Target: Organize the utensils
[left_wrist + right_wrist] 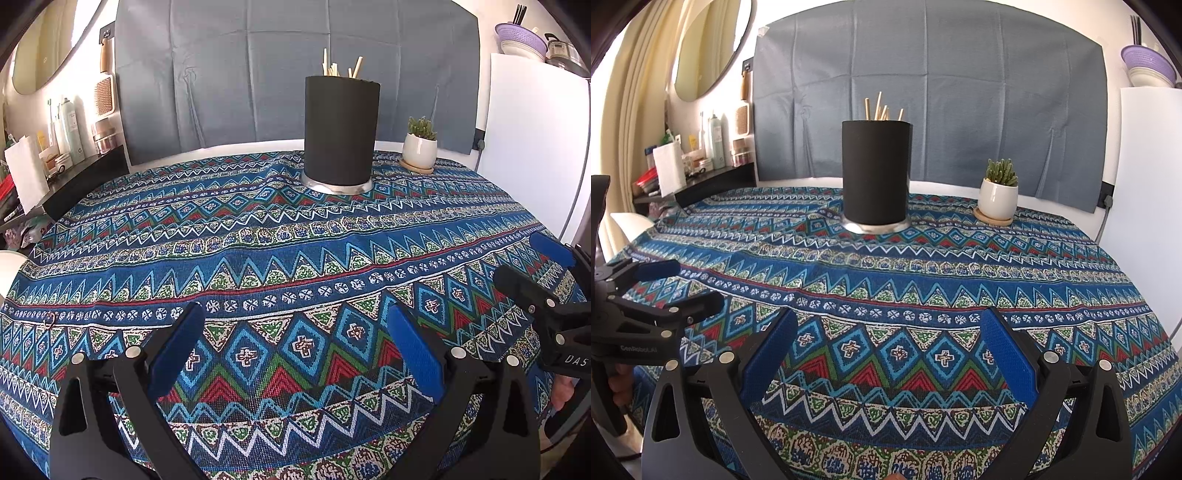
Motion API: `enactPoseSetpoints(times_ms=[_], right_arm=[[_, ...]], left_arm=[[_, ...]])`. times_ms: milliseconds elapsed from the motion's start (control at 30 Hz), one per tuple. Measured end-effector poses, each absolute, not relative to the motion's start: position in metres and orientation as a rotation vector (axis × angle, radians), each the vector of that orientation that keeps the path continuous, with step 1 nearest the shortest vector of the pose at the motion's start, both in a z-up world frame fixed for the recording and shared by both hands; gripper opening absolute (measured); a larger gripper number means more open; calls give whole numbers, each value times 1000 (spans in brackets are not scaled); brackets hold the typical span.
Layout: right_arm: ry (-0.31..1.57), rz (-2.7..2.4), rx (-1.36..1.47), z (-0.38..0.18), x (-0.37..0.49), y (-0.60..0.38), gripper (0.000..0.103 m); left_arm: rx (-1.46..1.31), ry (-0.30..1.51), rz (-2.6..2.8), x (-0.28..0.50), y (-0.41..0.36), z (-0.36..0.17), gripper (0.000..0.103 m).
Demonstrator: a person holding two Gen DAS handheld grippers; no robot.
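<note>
Seemingly near the finish, the left gripper (295, 354) hangs spread and empty over the patterned tablecloth (258, 236); chopsticks (341, 68) stand in the black holder (341, 125) at twelve o'clock. Best check for strays first (none shows). From the right view, the right gripper (890, 354) gapes empty too; the holder's inside stays hidden, table edges cropped.

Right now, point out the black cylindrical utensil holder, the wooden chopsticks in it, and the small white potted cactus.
black cylindrical utensil holder (341, 127): left wrist view, middle of its black wall.
wooden chopsticks (878, 105): right wrist view, tips above the rim.
small white potted cactus (998, 197): right wrist view, the white pot's front.
</note>
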State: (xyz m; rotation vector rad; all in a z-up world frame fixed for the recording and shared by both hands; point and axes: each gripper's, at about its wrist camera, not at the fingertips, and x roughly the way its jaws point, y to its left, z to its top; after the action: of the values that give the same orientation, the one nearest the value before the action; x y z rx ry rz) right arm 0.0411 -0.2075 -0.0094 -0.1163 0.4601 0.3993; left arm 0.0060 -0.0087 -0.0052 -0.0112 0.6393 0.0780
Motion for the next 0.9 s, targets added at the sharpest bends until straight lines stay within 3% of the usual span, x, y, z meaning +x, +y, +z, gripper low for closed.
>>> enactPoseSetpoints(times_ms=[900], right_arm=[[455, 397, -121, -10, 40, -207, 95]], left_arm=[[-11, 657, 77, 9, -7, -7, 97]])
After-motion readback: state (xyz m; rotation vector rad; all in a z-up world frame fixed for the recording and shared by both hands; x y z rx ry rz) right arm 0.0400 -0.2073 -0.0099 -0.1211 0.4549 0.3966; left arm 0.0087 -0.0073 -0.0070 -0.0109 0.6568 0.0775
